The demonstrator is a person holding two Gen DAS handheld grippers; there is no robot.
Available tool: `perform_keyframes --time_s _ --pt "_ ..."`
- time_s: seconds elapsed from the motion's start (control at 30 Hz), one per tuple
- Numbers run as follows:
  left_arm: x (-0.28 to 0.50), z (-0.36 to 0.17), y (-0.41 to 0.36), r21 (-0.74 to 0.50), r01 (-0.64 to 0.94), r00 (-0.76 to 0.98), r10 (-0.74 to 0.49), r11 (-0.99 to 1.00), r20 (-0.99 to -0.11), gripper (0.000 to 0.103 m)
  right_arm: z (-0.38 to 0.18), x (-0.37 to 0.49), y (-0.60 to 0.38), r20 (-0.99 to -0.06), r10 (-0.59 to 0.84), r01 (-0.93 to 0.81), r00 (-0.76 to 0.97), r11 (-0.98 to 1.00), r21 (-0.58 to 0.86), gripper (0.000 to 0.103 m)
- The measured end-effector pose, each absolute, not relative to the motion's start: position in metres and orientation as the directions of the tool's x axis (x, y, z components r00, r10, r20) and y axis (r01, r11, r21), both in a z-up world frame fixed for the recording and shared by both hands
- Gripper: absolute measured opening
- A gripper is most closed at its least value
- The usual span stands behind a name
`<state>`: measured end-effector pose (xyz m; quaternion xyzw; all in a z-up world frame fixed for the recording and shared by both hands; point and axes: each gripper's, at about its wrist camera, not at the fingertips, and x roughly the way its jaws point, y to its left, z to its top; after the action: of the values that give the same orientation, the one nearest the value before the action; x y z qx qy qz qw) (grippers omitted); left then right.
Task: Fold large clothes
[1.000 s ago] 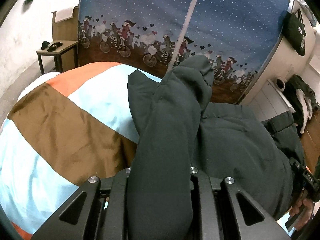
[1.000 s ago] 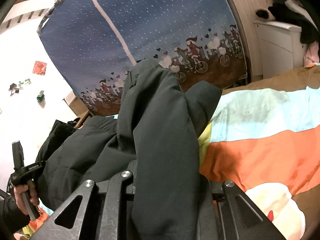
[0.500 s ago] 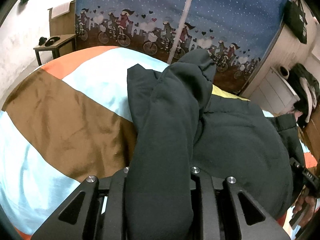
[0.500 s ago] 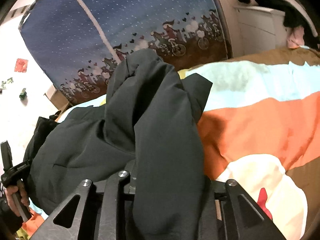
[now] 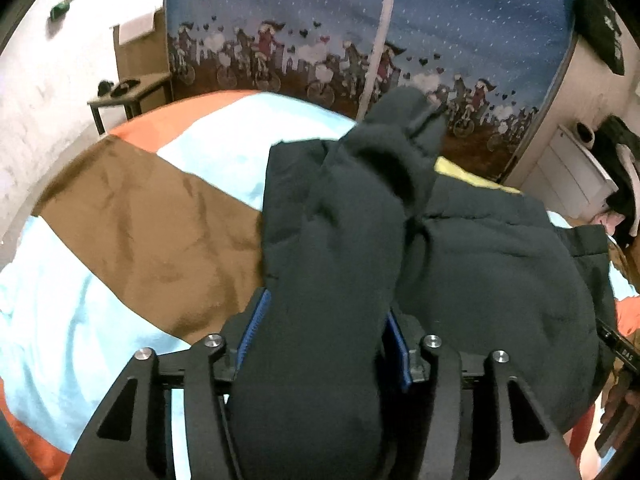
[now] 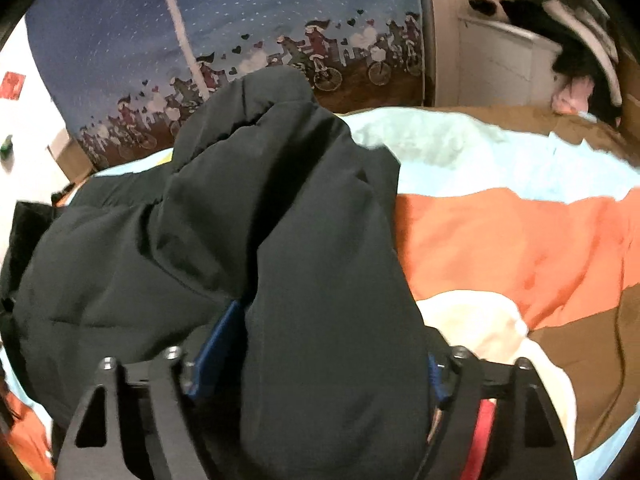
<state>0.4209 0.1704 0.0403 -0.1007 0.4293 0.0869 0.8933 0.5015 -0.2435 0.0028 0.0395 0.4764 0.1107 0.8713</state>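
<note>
I am holding a big dark jacket (image 5: 480,264) with both grippers. My left gripper (image 5: 320,344) is squeezing a thick fold of it between its blue pads (image 5: 250,328). My right gripper (image 6: 320,344) is pinching another thick fold. The jacket is lying on the striped blanket (image 5: 132,216), near the bicycle curtain (image 5: 460,20).

Your two wrist cameras sit very close behind each tool, facing forward over the bed (image 5: 132,216) toward the same blue curtain (image 6: 280,8).
</note>
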Motion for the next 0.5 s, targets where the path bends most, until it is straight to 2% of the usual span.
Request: perform_keyframes --time_s 0.03,0.1,0.5 --pt "0.419 0.043 0.169 -0.099 -0.243 0.627 0.078 0.965 -0.775 0.058 0.005 0.500 -0.243 -0.816 0.228 -0.166 0.531 0.972 0.164 0.092" --pt "0.414 0.050 0.165 -0.090 -0.247 0.654 0.098 0.965 -0.750 0.063 0.008 0.497 -0.241 -0.815 0.230 -0.177 0.531 0.971 0.159 0.093" --pt "0.383 0.074 0.135 -0.113 -0.227 0.740 0.096 0.967 -0.666 0.063 0.039 0.469 -0.243 -0.760 0.243 -0.122 0.603 0.969 0.214 0.103"
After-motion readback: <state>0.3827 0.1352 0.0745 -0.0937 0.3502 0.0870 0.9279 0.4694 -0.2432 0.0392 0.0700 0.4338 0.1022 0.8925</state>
